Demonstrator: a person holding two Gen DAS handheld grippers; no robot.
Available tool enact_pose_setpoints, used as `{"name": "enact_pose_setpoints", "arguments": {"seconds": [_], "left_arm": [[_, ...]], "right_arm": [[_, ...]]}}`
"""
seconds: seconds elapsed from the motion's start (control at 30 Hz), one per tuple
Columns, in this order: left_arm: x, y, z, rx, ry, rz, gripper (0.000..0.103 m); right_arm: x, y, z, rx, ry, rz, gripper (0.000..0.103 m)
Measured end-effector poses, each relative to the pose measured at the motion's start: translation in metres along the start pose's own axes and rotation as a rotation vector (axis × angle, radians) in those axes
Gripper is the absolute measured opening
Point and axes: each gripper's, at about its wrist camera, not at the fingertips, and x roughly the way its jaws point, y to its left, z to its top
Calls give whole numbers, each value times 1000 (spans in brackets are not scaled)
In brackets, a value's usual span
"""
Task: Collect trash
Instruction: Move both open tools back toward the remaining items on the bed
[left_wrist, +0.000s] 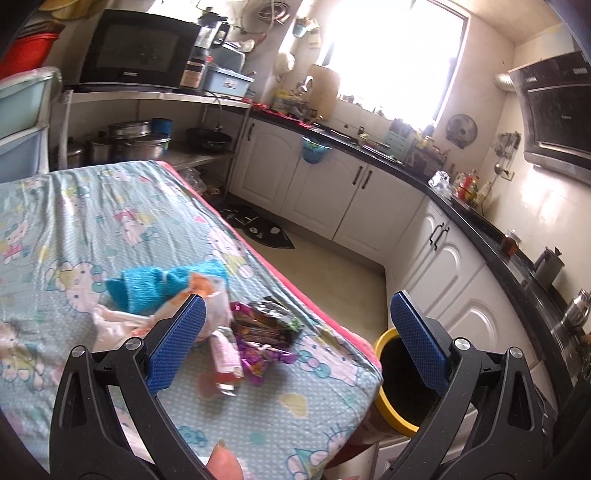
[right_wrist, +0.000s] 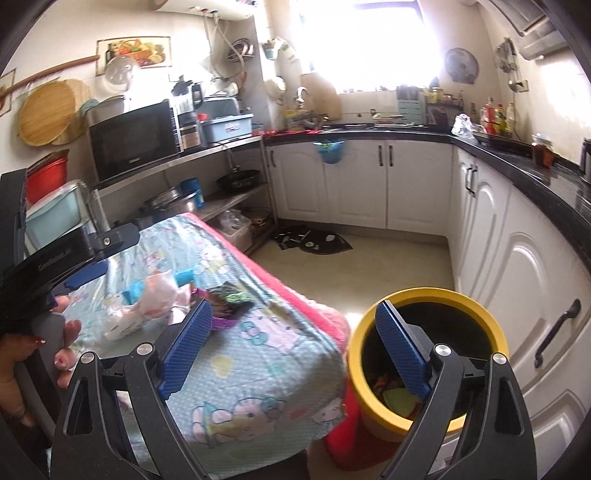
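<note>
Trash lies in a heap on the cloth-covered table (left_wrist: 110, 206): a dark and purple snack wrapper (left_wrist: 264, 325), a pink packet (left_wrist: 225, 360), a pale plastic bag (left_wrist: 218, 314) and a blue cloth (left_wrist: 147, 282). The heap also shows in the right wrist view (right_wrist: 218, 301). A yellow-rimmed bin (right_wrist: 428, 354) stands on the floor off the table's corner, with some trash inside; it also shows in the left wrist view (left_wrist: 388, 376). My left gripper (left_wrist: 297, 341) is open and empty above the wrappers. My right gripper (right_wrist: 295, 350) is open and empty, between the table edge and the bin.
White cabinets (right_wrist: 369, 184) under a black counter (right_wrist: 517, 162) run along the back and right. A metal shelf (right_wrist: 207, 155) with a microwave (right_wrist: 135, 138) and pots stands at the left. A dark mat (right_wrist: 314, 240) lies on the floor.
</note>
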Motion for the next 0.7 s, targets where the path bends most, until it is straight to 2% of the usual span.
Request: {"name": "enact_pose_setpoints", "arguments": {"seconds": [0.7], "left_arm": [[-25, 87, 6, -114, -28, 132, 92]], "right_arm": [[29, 70, -6, -133, 60, 130, 87]]}}
